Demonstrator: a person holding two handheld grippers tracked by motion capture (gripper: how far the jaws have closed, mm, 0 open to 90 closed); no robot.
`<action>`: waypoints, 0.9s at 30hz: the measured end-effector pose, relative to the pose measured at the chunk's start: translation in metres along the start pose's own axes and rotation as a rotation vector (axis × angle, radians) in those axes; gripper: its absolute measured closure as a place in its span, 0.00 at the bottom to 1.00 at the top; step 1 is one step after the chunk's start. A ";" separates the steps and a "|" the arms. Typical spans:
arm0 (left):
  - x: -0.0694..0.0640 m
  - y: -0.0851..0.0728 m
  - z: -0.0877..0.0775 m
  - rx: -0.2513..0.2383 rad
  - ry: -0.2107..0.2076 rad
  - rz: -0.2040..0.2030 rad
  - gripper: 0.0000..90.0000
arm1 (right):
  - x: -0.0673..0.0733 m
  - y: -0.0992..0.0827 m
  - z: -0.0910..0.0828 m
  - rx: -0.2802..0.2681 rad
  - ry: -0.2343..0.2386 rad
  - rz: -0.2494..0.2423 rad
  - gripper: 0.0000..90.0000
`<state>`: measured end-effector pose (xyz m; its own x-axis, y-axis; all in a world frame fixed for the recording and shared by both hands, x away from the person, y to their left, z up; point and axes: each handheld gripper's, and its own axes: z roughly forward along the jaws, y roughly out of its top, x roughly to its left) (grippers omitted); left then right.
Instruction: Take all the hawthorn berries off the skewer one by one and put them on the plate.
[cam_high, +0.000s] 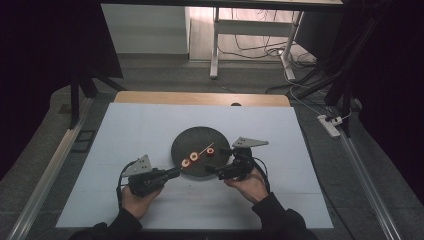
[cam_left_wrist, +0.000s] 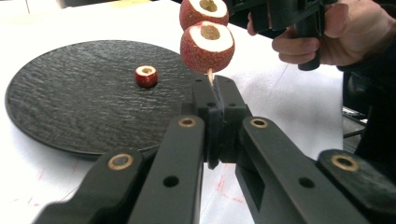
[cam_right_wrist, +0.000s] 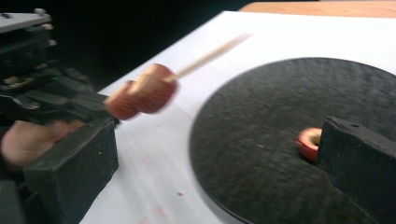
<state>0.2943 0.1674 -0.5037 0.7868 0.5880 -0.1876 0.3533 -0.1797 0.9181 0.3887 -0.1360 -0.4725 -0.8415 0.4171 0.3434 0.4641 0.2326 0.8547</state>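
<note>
A white sheet (cam_high: 150, 130) covers most of the table, with a strip of bare wood (cam_high: 200, 98) showing along its far edge. Beyond the table stand the legs of a white desk (cam_high: 215, 45), with cables on the floor and a power strip (cam_high: 330, 126) off to the right.

A round black plate (cam_high: 200, 140) lies in the middle of the sheet, between the two grippers. The left gripper (cam_high: 176, 172) reaches the plate's near left rim; its jaws are pressed together on the near end of a thin wooden skewer (cam_left_wrist: 210, 76). The skewer slants up and away over the plate and carries two red fruit slices (cam_left_wrist: 207, 45) with pale cut faces and hollow centres, one just behind the other. In the right gripper view these slices are blurred, and the bare end of the skewer sticks out past them.

The right gripper (cam_high: 216, 161) sits at the plate's near right edge with its jaws spread wide apart, holding nothing. A third, loose slice (cam_left_wrist: 146, 75) lies on the plate, close to one of the right gripper's jaws; whether it touches the jaw is unclear. That jaw hides part of the slice in the right gripper view.
</note>
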 end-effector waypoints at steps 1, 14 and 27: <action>-0.001 0.000 0.000 -0.002 -0.004 0.002 0.99 | 0.002 0.000 0.001 0.000 0.008 0.002 0.00; -0.006 0.001 0.007 0.013 -0.020 0.021 0.99 | 0.004 -0.001 0.011 -0.011 0.121 0.043 0.43; -0.008 0.002 0.009 0.026 -0.018 0.032 0.99 | 0.006 0.000 0.011 0.004 0.143 0.017 0.68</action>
<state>0.2935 0.1556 -0.5030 0.8068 0.5674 -0.1650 0.3406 -0.2182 0.9145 0.3868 -0.1239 -0.4748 -0.8642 0.2919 0.4098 0.4793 0.2301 0.8470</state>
